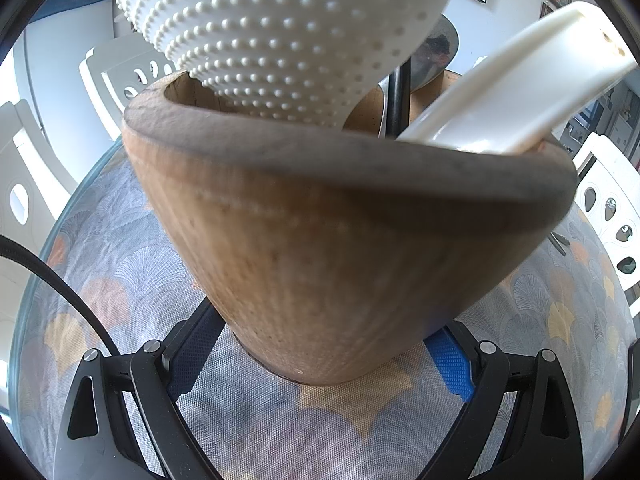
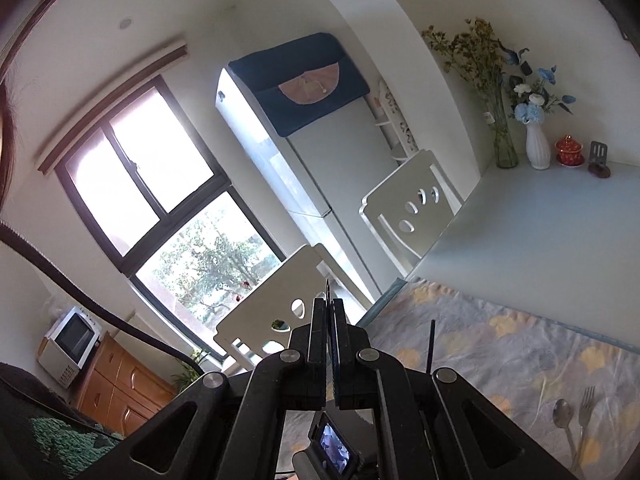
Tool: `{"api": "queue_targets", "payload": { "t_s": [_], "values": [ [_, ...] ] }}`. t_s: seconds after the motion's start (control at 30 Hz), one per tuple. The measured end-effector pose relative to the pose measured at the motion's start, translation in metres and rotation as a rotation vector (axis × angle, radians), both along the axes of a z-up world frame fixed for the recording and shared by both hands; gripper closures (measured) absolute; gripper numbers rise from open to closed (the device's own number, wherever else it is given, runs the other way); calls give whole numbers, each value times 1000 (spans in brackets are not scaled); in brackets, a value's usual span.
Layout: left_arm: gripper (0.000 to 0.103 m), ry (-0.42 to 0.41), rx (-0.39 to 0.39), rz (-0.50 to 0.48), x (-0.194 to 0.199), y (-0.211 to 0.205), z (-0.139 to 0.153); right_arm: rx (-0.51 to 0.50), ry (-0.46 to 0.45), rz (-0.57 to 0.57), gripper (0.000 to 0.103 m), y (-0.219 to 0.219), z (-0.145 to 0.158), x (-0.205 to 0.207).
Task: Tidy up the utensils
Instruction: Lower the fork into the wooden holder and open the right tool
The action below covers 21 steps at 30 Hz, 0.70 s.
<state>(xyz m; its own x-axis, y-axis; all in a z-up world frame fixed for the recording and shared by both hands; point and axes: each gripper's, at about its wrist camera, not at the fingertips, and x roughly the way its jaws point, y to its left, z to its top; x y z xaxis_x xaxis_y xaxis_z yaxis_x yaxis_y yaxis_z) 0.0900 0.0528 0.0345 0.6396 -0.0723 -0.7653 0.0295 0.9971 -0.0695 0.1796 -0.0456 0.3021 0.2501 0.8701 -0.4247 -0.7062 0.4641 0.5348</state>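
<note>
Utensils sit in a wooden holder (image 1: 328, 248) on the patterned tablecloth (image 1: 120, 280): a white studded utensil (image 1: 280, 36), a white handle (image 1: 512, 92) leaning to the right, and a dark handle (image 1: 400, 96) between them. The left gripper (image 1: 320, 360) clasps the holder near its base, 1 blue-padded finger (image 1: 450, 364) pressed against each side.

The right gripper (image 2: 329, 312) is raised above the table and tilted toward the window (image 2: 160, 200), its jaws squeezed tight on a thin dark blade-like thing (image 2: 327, 292) whose tip pokes out past the fingertips; what it is I cannot tell. A spoon (image 2: 562, 412) and a fork (image 2: 586, 404) lie side by side on the tablecloth, well apart from that gripper, by the lower right edge.
</note>
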Motion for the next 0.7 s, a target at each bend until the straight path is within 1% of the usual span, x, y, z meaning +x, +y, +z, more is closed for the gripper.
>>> {"api": "queue_targets", "payload": {
  "t_s": [0.13, 0.27, 0.3, 0.33, 0.4, 0.47, 0.53, 0.6, 0.67, 0.7],
  "values": [
    [8, 0, 0, 0, 0, 0, 0, -35, 23, 11, 102, 9, -15, 2],
    [8, 0, 0, 0, 0, 0, 0, -65, 83, 23, 100, 15, -36, 6],
    [8, 0, 0, 0, 0, 0, 0, -92, 91, 25, 100, 18, -41, 8],
    [8, 0, 0, 0, 0, 0, 0, -143, 99, 35, 99, 22, -48, 9],
    [8, 1, -3, 0, 0, 0, 0, -198, 116, 39, 99, 24, -54, 11],
    [8, 5, -1, -1, 1, -1, 0, -170, 136, 37, 99, 17, -53, 13],
    [8, 6, -4, -2, 2, -2, 1, -133, 126, 29, 98, 7, -42, 14],
    [8, 6, -3, -2, 3, -2, 1, -132, 94, 3, 90, 0, -29, 14],
    [8, 6, -4, -2, 3, -2, 1, -127, 53, -35, 67, -10, -16, 12],
    [8, 6, -4, -2, 2, -2, 1, -110, 33, -55, 62, -17, -10, 11]
  ]
}}
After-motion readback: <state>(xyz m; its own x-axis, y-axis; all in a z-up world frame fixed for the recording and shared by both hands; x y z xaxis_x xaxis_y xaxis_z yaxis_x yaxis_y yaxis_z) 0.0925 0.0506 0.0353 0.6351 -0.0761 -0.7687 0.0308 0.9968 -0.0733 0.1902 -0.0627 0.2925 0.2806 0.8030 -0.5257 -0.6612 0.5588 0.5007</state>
